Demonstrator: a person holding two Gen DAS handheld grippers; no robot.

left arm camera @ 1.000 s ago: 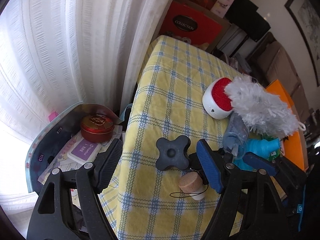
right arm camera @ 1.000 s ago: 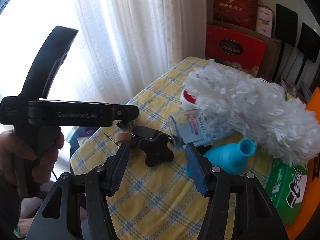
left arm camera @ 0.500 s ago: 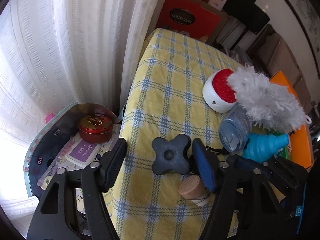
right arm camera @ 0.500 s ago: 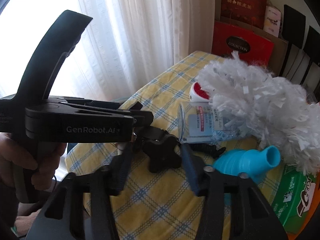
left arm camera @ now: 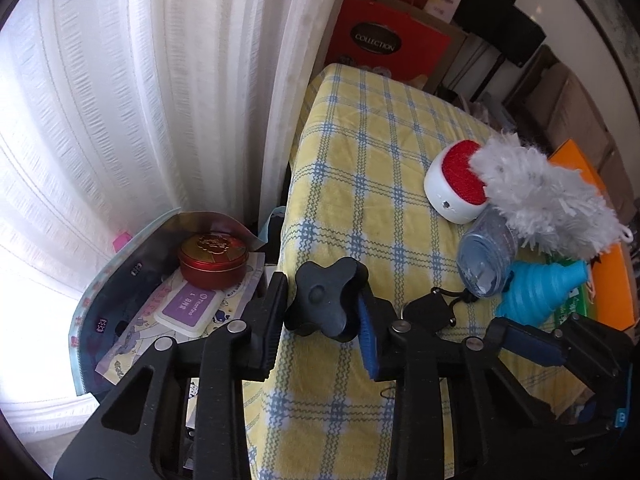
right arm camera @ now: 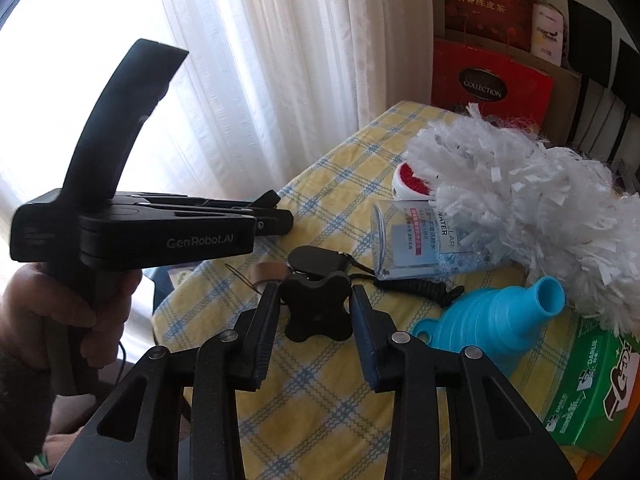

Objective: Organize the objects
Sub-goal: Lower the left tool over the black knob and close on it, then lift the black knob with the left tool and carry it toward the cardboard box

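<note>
I had both claws closing on the black cross-shaped knob near the desk corner; the left claw pinched it, pads touching; the right claw bracketed it narrowly, contact unclear; bottle lay beyond

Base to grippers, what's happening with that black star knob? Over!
Left gripper and right gripper jaws just closing, black knob framed between each pair; grip unconfirmed. Cork and corded pouch crowd it.

Bright daylight through the sheer white pleated curtain, blown-out glare left of both grippers, fisheye-curved dark corners, otherwise sharp
</note>
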